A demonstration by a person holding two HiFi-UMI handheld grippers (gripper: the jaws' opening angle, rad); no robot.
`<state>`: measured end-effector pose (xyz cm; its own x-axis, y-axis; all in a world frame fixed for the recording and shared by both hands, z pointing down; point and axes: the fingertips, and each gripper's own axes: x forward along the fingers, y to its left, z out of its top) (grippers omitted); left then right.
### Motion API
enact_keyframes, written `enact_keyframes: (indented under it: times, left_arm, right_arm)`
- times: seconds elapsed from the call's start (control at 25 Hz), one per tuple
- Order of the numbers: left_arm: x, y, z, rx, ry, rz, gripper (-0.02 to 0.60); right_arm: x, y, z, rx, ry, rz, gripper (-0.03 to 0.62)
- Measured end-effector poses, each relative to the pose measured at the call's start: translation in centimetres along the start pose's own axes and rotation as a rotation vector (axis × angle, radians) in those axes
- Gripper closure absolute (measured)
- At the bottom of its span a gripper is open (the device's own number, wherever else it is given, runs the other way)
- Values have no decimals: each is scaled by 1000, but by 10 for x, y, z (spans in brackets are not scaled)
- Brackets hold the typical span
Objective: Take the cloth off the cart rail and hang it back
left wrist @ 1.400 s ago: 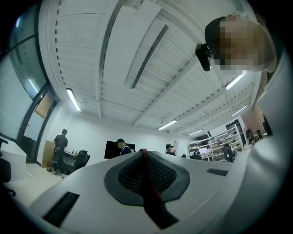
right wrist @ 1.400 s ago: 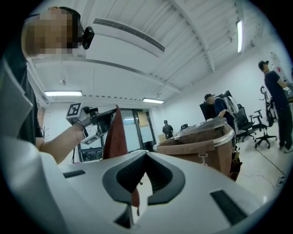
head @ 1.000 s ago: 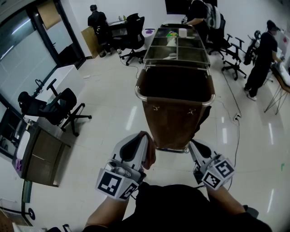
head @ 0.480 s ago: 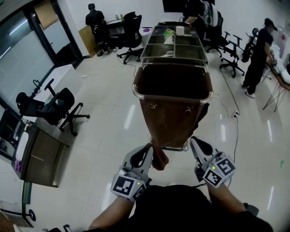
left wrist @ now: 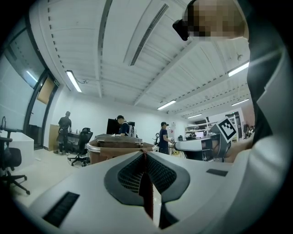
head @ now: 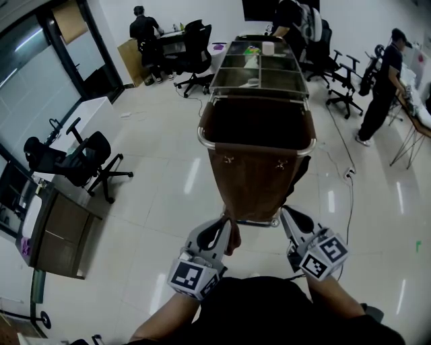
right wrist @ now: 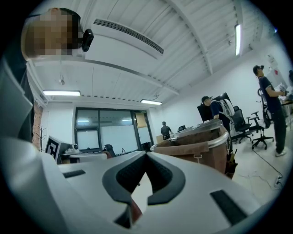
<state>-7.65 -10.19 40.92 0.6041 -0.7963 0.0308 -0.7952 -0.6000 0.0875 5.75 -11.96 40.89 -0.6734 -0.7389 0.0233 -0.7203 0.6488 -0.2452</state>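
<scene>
glossy white floor (head: 168, 175), office chairs (head: 87, 158) around. brown cloth (head: 252, 175) drapes over cart rail (head: 202, 138); left gripper (head: 227, 224) clamps its lower corner, right gripper (head: 287, 213) pinches the other.

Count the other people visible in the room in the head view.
3: first person far left; second person behind the cart; third person at right. Others may be hidden.

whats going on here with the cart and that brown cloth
A person with a gripper in each hand faces the cart rail, where the brown cloth hangs. The left gripper pinches the cloth's lower left corner; the right gripper seems shut on the lower right one. The cloth is not yet off the rail.
</scene>
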Motion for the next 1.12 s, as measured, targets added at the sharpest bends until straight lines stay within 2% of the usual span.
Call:
enact_keyframes:
  times: [0.44,0.64,1.12]
  left_arm:
    - [3,-5,9,11,-33,-17,568]
    - [4,-5,11,-9,-34,-2,568]
    - [4,2,10,-1,-29,11,568]
  right_arm:
    - [-2,-1,1,0,-6,-9,582]
    - [-3,0,0,1,-6,-10,583]
    - [-3,-4,-1,3,-3,-13,582]
